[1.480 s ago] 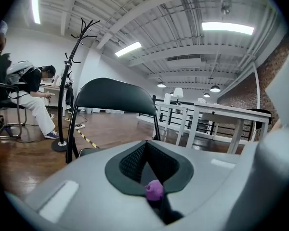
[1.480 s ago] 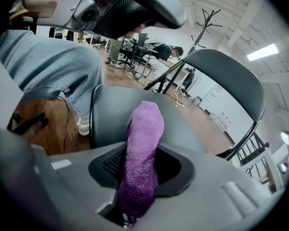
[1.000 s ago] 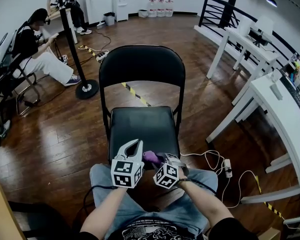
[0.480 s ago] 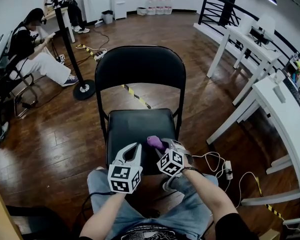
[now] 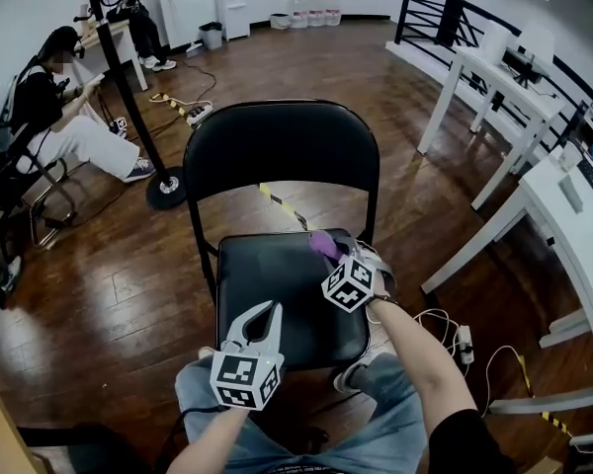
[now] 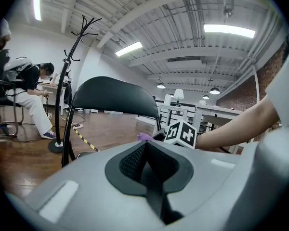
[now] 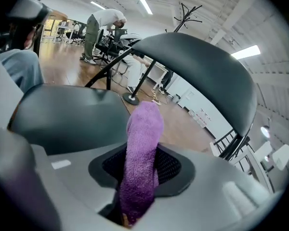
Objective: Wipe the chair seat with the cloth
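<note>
We are clamping the purple cloth (image 7: 143,150) in the right gripper (image 5: 334,257), holding it at the black chair seat's (image 5: 273,289) one-o'clock corner. We should be pressing it flat and dragging toward six in overlapping passes. The left gripper (image 5: 260,316), jaws together and empty, is hovering at seven.

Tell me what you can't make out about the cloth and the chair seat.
Whether the purple terry cloth touches the black padded chair seat: head view, right gripper covers the contact; right gripper view, the cloth blocks it.
Seat's front edge: head view, partly behind the left gripper.
Front chair legs: head view, under the seat.
</note>
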Motion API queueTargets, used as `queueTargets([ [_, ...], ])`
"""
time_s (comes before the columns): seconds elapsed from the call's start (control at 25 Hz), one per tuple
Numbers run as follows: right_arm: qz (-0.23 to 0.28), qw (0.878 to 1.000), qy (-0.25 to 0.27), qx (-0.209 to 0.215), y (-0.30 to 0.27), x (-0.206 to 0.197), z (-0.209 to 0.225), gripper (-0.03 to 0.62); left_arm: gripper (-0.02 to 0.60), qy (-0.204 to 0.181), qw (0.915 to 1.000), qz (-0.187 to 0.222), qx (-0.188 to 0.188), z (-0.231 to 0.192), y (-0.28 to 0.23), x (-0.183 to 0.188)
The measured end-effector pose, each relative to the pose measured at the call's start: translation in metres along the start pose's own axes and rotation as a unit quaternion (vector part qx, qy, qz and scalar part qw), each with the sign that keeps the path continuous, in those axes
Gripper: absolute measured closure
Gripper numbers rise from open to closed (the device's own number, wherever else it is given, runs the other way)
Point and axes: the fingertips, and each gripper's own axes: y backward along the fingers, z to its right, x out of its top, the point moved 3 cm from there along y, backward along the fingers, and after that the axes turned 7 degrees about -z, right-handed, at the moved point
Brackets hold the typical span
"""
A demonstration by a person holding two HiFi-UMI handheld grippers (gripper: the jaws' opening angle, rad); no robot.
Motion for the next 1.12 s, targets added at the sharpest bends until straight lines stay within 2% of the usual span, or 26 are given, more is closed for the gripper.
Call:
queueTargets([
  [0.4, -0.058, 0.995, -0.083, 0.004, -0.052, -0.028, 0.009, 0.474, 0.577, 0.006, 0.9998, -0.018, 0.004, -0.022, -0.009, -0.011],
  [0.64, -0.063, 0.995, -0.079, 0.011, -0.049, -0.033, -0.005, 0.474, 0.577, 0.006, 0.9996, -0.027, 0.005, -0.021, -0.009, -0.018],
  [1.12, -0.046, 0.996, -0.063, 0.035, 0.001, -0.054, -0.064, 0.474, 0.577, 0.005, 0.9997, -0.025, -0.002, 0.006, 0.002, -0.021],
])
